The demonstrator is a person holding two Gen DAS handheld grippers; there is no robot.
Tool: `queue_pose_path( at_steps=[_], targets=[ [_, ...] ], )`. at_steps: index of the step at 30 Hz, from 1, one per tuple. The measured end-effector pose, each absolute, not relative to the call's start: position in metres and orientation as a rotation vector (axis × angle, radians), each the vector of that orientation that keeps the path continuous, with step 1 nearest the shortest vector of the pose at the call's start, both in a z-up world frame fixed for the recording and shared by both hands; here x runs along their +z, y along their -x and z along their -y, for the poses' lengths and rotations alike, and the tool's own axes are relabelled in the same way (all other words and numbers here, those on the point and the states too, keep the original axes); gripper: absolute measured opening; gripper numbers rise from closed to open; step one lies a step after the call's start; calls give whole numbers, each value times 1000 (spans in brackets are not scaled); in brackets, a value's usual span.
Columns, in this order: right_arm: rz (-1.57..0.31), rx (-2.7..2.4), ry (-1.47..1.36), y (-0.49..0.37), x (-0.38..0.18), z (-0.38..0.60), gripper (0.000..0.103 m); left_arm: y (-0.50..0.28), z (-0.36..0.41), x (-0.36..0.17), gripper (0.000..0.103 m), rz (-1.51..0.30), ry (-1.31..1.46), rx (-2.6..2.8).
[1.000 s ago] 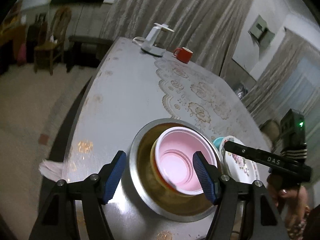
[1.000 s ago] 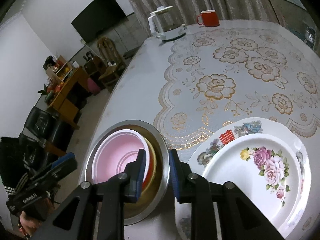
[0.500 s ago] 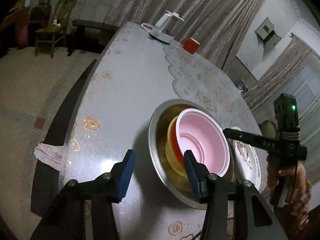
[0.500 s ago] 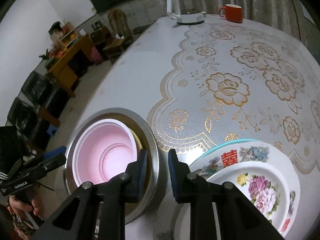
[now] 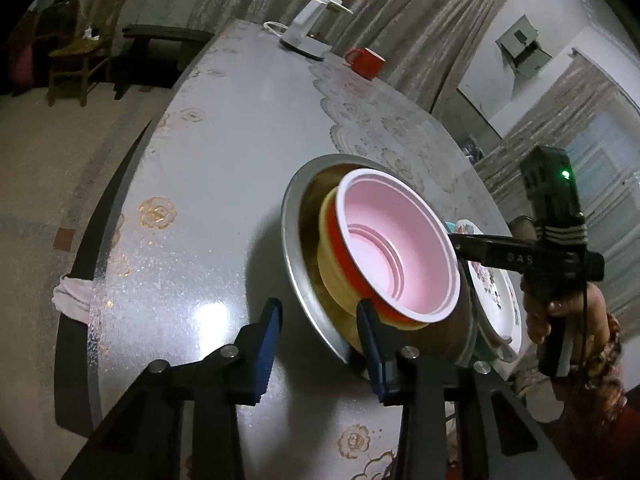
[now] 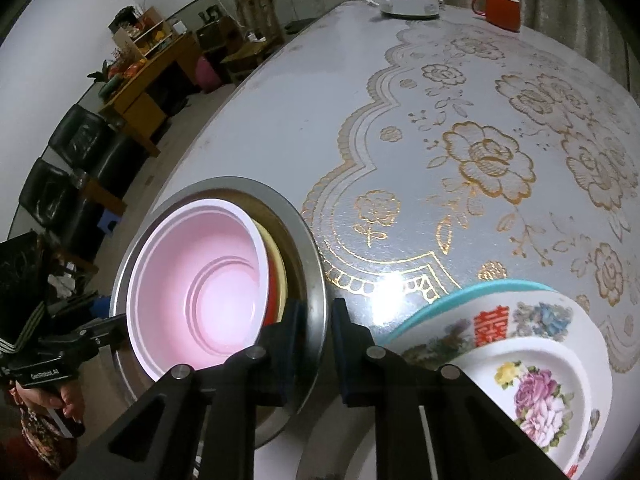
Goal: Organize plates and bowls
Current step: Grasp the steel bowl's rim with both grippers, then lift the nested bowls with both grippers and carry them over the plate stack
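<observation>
Both your grippers have sunk toward the steel basin (image 5: pixel 294 216) near the table (image 5: pixel 224 128) edge: your right gripper (image 6: pixel 316 320) is clamped on its right rim, your left gripper (image 5: pixel 318 332) closing, apparently not yet pressing, astride the near-left rim. Uneven lifting could tilt the basin, sliding out the nested pink bowl (image 5: pixel 396 240).

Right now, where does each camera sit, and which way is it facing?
Left wrist: on the left tongs, looking down along the table at the metal basin holding the pink bowl; its closing jaws straddle the basin's near rim; the other hand shows.
Right wrist: on the right tongs, shut on the basin's rim, floral plates alongside.
Shared: basin, bowl, red mug.
</observation>
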State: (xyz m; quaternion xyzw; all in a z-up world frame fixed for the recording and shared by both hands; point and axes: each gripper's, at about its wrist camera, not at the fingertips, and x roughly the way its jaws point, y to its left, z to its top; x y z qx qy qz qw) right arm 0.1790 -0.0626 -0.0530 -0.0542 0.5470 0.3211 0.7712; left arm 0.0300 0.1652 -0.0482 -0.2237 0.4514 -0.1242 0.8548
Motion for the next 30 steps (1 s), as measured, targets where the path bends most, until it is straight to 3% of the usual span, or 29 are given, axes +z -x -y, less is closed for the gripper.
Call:
queue_pose_path(
  at_steps=[4,18,30],
  targets=[
    [-1202,717,70,-182,-60,63,10,-30,-161,-45,26,-921,432,-304],
    [-1131,710,-31,-167,-46,72,10,-21,-155,-30,25,-849,342,-290],
    [-1005,650,-94,-145,1,113,10,-27,-125,10,23,-785,305,-372]
  ],
)
